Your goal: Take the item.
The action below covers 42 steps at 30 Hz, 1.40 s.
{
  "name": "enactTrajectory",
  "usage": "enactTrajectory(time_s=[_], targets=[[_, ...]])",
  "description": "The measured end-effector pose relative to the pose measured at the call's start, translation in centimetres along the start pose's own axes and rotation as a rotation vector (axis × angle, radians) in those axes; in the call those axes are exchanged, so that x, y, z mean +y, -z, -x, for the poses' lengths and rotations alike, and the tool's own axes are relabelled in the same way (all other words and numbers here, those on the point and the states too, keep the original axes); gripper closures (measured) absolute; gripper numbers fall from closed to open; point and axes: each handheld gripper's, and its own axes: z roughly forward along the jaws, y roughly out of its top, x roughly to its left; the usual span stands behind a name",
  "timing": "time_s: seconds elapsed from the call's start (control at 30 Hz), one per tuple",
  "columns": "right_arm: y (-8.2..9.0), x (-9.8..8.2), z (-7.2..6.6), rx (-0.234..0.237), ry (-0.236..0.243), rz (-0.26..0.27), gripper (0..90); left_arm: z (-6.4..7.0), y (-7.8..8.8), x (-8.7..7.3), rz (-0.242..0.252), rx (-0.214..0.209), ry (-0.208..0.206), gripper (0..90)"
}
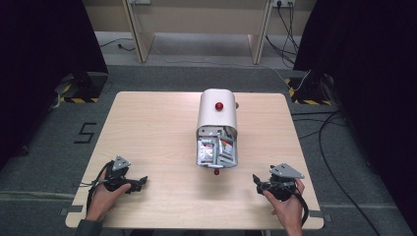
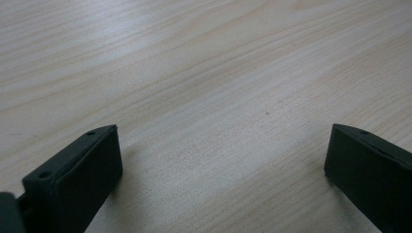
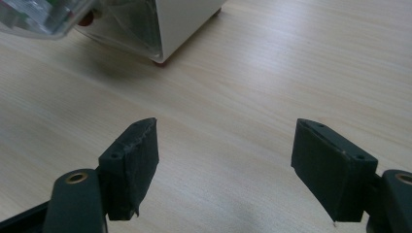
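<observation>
Both pairs of fingers stand wide apart with nothing between them. In the left gripper view the left gripper (image 2: 221, 145) looks down on bare wood grain between its two black fingers (image 2: 82, 170), and in the right gripper view the right gripper (image 3: 226, 131) shows the same broad gap, its fingers (image 3: 133, 160) empty. In the high view each hand rests near the front edge of the worktop (image 1: 147, 128), the left gripper (image 1: 140, 183) at the left corner and the right gripper (image 1: 256, 179) at the right, both well apart from the thing they face.

That thing is a white box with a rounded top (image 1: 217, 113) standing in the middle of the worktop, a red knob on its top face. Its clear drawer (image 1: 216, 153) is pulled out toward the person and holds what look like small packets (image 1: 209, 150); a small red knob (image 1: 216, 171) sits at the drawer's front edge. The right gripper view catches the box's near corner (image 3: 180, 24) and part of the clear drawer (image 3: 43, 17) up ahead.

The work in hand seems to be the drawer, whether picking from it or pushing it shut; which one I cannot tell. Either way, the right gripper is better aimed. A good approach would keep the fingers open, come in low and square to the drawer front, and steady the box with the left gripper so the light casing does not slide on the smooth wood.
</observation>
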Motion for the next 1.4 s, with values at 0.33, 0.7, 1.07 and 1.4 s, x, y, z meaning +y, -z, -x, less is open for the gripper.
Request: enactTrajectory(time_s=[0.33, 0.7, 1.07, 1.4], targets=[[1.7, 1.4, -1.1, 0.026, 0.032, 0.036, 27.8, 0.0, 0.0, 0.0, 0.0, 0.0, 0.0, 0.0], [2.7, 2.3, -1.8, 0.05, 0.055, 0.057, 29.0, 0.0, 0.0, 0.0, 0.0, 0.0, 0.0, 0.0], [3.8, 3.3, -2.5, 0.075, 0.074, 0.091, 29.3, 0.0, 0.0, 0.0, 0.0, -0.001, -0.002, 0.0], [4.8, 4.2, -3.4, 0.089, 0.1, 0.113, 29.6, 0.0, 0.0, 0.0, 0.002, -0.001, 0.0, 0.0]])
